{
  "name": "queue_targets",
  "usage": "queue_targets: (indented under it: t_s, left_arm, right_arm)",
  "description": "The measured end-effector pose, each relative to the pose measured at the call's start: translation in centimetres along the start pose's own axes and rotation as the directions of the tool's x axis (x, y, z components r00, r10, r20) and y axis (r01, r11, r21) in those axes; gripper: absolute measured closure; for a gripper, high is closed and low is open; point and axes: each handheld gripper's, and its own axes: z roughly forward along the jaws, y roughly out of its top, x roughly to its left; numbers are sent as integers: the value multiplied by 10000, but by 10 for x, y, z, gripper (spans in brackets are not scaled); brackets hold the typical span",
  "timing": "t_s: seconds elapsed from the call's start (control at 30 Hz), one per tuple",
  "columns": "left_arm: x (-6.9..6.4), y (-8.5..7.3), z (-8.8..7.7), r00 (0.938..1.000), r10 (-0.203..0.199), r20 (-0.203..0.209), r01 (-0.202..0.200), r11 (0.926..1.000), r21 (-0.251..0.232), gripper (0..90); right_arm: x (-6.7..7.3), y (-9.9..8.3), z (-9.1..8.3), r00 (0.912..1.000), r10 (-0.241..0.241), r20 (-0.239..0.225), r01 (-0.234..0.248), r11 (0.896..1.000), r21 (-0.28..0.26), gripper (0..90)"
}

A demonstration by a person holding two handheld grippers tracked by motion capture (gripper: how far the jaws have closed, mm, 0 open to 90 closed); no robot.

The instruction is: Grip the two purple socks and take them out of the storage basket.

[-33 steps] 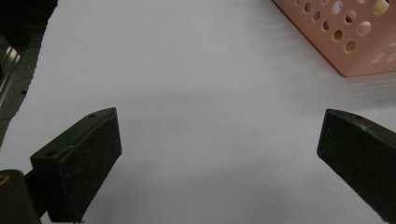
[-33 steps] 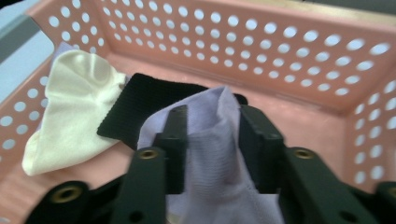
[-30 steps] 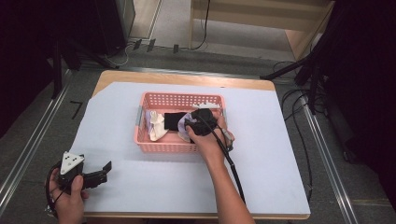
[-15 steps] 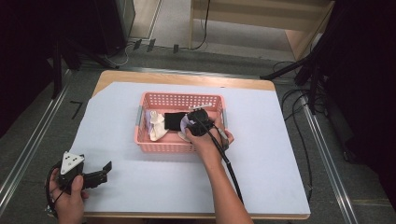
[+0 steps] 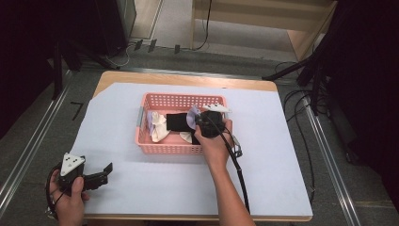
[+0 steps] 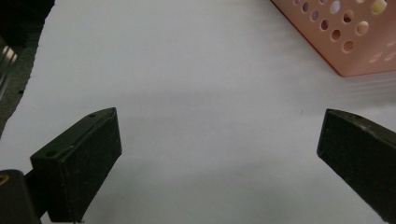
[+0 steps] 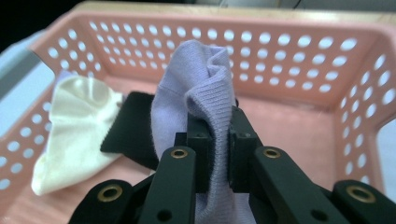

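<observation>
Two grippers: one at each side of the table, well apart, each in a hand.
Right gripper [image 7: 218,140]: over the basket, jaws pinched tight on a fold of lilac knit, and the right gripper view shows the cloth squeezed between both pads.
Lilac cloth [image 7: 196,88]: bunched, rising above the jaws, its lower end trailing down out of sight behind them; in the high view it is a pale purple tuft [image 5: 193,117] just left of the right gripper [image 5: 207,123].
Basket [image 5: 183,101]: pink, perforated walls, sitting on the white sheet near the table's middle; right hand [image 5: 214,146] comes in over its near rim.
Black cloth [image 7: 130,128]: flat on the basket floor, just left of the lilac piece and partly behind it.
Cream cloth [image 7: 74,126]: crumpled at the basket's left end, touching the black one's edge.
Another pale piece [image 5: 151,120]: tucked against the left wall beside the cream cloth, colour hard to call.
Left gripper [image 5: 96,179]: down at the near left corner, held in the left hand [image 5: 70,202], jaws spread wide with nothing between them.
Left gripper view: both jaws far apart over bare white sheet [image 6: 196,93], a corner of the basket [image 6: 345,42] up at the top right.
Cable [image 5: 237,169]: runs from the right gripper back along the forearm.
</observation>
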Motion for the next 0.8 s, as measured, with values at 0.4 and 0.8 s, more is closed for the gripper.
queue_targets:
  t_s: [0.4,0.8]
  left_arm:
    - [0,0,0,10000,7,0,-7,10000,-3,5]
    - [0,0,0,10000,-15,21,15,10000,-36,5]
  right_arm:
    - [-7,10,-29,9986,-365,-377,284,9798,-1982,831]
    - [-33,13,-52,9993,-360,66,359,9326,-3591,832]
